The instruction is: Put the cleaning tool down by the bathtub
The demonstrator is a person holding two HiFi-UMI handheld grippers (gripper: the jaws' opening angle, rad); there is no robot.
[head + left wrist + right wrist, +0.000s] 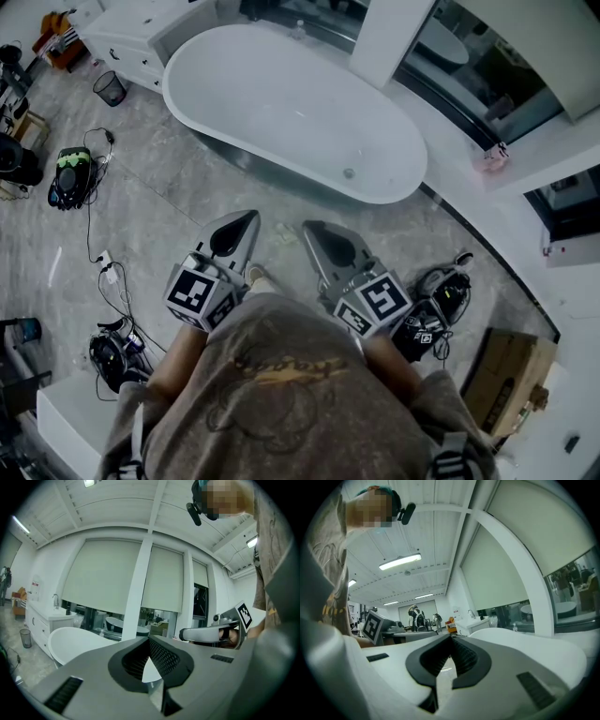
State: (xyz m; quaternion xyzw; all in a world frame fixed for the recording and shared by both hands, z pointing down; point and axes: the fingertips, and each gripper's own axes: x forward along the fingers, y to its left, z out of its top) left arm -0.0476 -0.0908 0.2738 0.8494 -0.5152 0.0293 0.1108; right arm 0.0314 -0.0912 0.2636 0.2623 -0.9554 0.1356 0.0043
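1. A person in a grey-brown printed shirt (272, 394) looks steeply down, holding a grey two-jaw left gripper (242, 228) and a matching right gripper (317, 239) side by side.
2. Both claws are closed. Their ribbed pads meet at the tips with nothing between them.
3. On the grey marble floor (159, 187) between the two tips lies a small pale object (285, 234), too small to say whether it is the cleaning tool.
4. Just beyond stands the white oval freestanding bathtub (281, 112).
5. Farther left, a black mesh wastebasket (110, 87) sits beside a white vanity cabinet (131, 37).
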